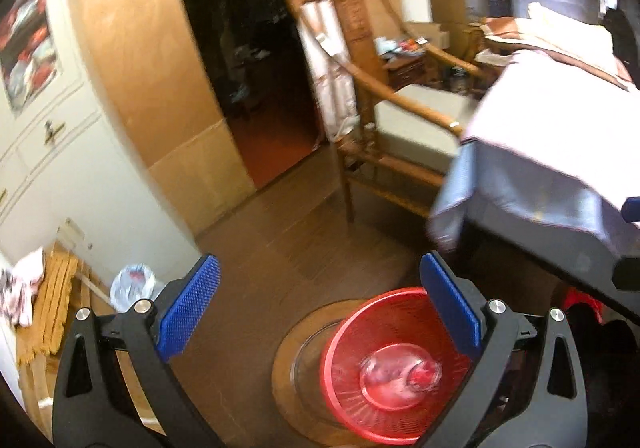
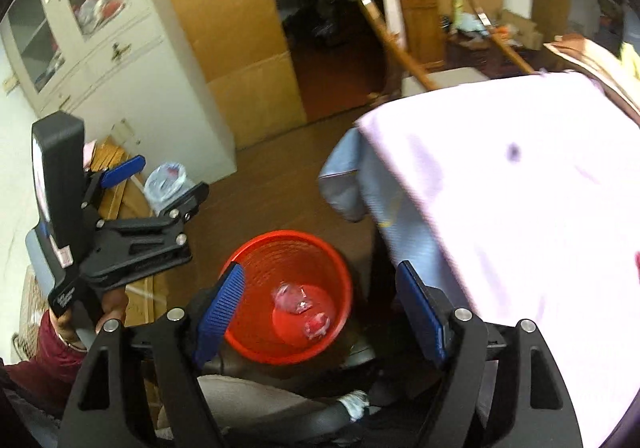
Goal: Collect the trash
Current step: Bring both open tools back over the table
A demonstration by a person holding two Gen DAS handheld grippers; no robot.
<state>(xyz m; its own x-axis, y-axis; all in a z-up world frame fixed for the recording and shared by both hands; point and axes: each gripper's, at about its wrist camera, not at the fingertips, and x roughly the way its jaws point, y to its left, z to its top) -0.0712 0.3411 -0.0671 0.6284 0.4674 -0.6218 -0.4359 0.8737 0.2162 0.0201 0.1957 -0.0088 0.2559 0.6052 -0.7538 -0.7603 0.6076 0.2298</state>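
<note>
A red mesh waste basket stands on the floor below me; it also shows in the right wrist view. Crumpled clear plastic trash with a red bit lies at its bottom, seen too in the left wrist view. My left gripper is open and empty above the basket's left side; it appears from the side in the right wrist view. My right gripper is open and empty right over the basket.
A table with a white cloth juts in from the right, close to the basket. A wooden armchair stands behind. A white cupboard is at left, with a clear plastic bag and boards on the floor beside it.
</note>
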